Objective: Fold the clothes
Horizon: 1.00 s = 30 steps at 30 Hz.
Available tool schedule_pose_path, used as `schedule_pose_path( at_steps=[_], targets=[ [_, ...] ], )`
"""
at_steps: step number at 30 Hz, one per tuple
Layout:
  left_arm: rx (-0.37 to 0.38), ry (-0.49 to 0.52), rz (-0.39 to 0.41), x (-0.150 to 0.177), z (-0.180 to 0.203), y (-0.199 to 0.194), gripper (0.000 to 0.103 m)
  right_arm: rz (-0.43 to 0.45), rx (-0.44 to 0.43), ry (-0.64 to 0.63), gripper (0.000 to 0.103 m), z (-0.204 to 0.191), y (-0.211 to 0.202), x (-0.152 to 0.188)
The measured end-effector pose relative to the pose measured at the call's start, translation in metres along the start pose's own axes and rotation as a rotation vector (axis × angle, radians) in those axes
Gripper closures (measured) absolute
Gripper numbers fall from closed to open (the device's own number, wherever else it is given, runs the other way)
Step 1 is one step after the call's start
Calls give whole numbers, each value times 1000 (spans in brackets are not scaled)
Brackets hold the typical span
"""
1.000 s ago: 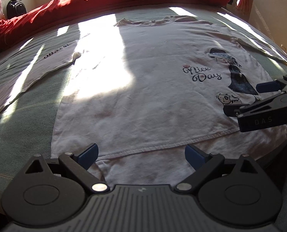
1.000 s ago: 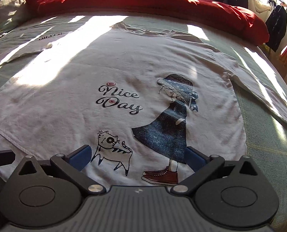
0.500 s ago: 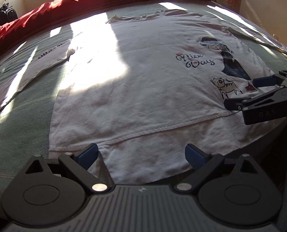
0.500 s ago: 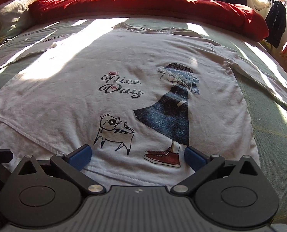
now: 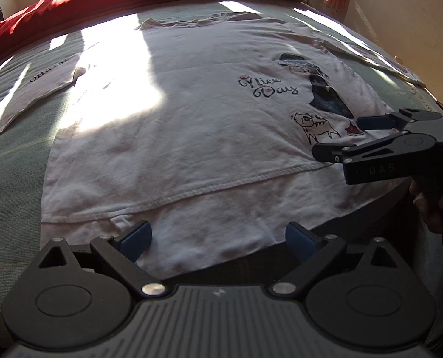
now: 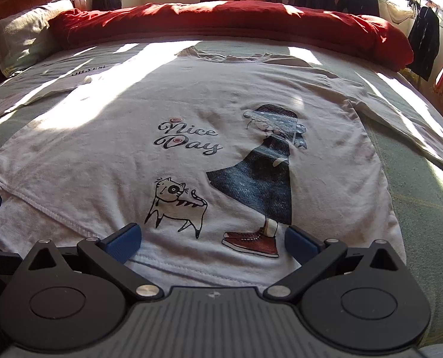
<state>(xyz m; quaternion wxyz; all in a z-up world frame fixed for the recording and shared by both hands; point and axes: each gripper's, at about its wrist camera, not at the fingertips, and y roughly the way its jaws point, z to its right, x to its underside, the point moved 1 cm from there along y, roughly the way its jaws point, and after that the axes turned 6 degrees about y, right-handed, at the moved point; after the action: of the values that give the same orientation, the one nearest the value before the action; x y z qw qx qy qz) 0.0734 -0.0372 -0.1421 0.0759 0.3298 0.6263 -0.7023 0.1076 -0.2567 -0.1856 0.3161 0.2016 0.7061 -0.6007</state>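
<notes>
A white long-sleeved shirt [image 5: 191,125] printed "Nice Day" with a girl and a cat lies spread flat, front up, on the bed. Its bottom hem sits nearest both grippers, the back layer showing below the front hem. My left gripper [image 5: 218,237] is open, its blue pads over the hem's left part. My right gripper [image 6: 211,240] is open too, straddling the hem under the cat and red shoe print on the shirt [image 6: 221,137]. In the left wrist view the right gripper [image 5: 367,137] reaches in from the right, held by a hand [image 5: 433,208].
The pale green bedspread [image 6: 415,197] shows around the shirt. A red duvet [image 6: 236,21] is bunched along the far side, with a pillow [image 6: 21,38] at far left. Dark clothes hang [image 6: 424,41] at the right. The bed edge runs just below the hem.
Both grippers have drawn back toward the near bed edge and lifted slightly, so more of the shirt and room shows. Both stay open; the shirt has not moved.
</notes>
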Motion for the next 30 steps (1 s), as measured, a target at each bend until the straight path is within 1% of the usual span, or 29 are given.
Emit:
schedule_pose_path(
  at_steps=[4, 8, 11, 15, 17, 19, 22, 24, 26, 28, 30],
  targets=[
    [-50, -23, 54, -6, -20, -17, 7, 22, -6, 3, 0, 1, 0, 3],
    [-64, -78, 95, -18, -45, -12, 7, 31, -8, 2, 0, 1, 0, 5],
    [-67, -114, 91, -21, -62, 2, 7, 32, -11, 3, 0, 1, -1, 4],
    [-39, -256, 64, -6, -86, 9, 7, 35, -11, 3, 0, 1, -1, 5],
    [-24, -296, 77, 0, -92, 4, 7, 38, -11, 2, 0, 1, -2, 6],
    [-39, -310, 82, -1, -90, -6, 7, 41, -11, 2, 0, 1, -2, 7],
    [-79, -283, 103, -6, -79, -18, 7, 46, 8, 6, 0, -1, -5, 7],
    [-101, -247, 123, -11, -69, -22, 7, 68, 63, 32, 0, -5, -11, 8],
    [-120, -212, 137, -17, -59, -24, 7, 107, 90, 55, 0, -7, -20, 13],
    [-132, -165, 139, -24, -46, -21, 7, 111, 120, 72, 0, -7, -24, 16],
    [-125, -129, 137, -28, -35, -17, 7, 97, 143, 117, 0, 1, -25, 19]
  ],
)
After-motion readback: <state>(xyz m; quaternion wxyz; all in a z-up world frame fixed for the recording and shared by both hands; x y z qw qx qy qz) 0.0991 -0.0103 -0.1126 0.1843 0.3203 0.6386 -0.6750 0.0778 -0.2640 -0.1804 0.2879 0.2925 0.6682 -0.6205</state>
